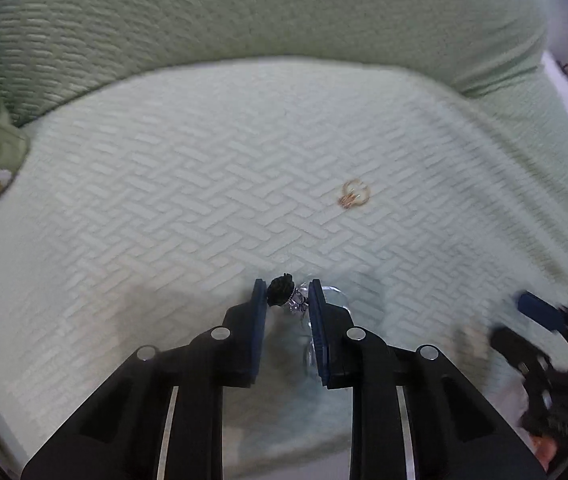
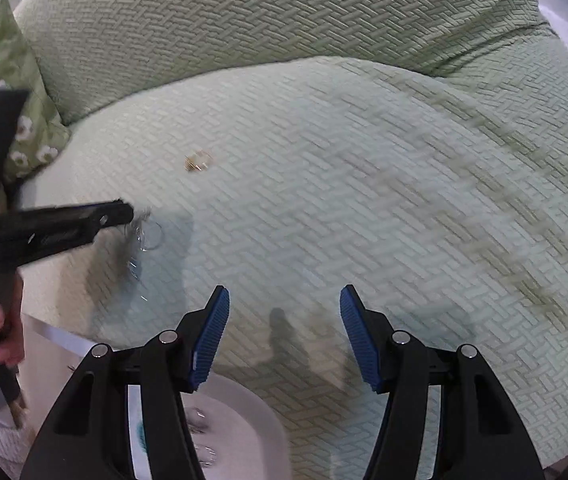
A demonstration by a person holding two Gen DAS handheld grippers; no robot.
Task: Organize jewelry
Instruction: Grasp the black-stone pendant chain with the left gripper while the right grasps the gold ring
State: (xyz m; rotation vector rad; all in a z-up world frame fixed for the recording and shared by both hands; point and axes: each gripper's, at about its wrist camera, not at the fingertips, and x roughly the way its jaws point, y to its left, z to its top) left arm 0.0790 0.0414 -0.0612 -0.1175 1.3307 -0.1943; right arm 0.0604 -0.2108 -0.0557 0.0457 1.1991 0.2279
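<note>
My left gripper (image 1: 285,294) is shut on a jewelry piece (image 1: 284,292) with a dark round bead and silver rings that hang below it, held above the pale green sofa seat. In the right wrist view the same gripper (image 2: 126,212) shows at the left with the silver rings (image 2: 146,236) dangling, blurred. Gold earrings (image 1: 353,194) lie on the seat ahead and to the right; they also show in the right wrist view (image 2: 198,161). My right gripper (image 2: 284,306) is open and empty above the seat's front part.
The sofa backrest (image 2: 264,20) rises behind the seat. A green cushion with white flowers (image 2: 8,92) sits at the left. A white tray (image 2: 244,412) holding several small silver pieces lies under my right gripper at the seat's front edge. The right gripper shows blurred at the left wrist view's lower right (image 1: 543,320).
</note>
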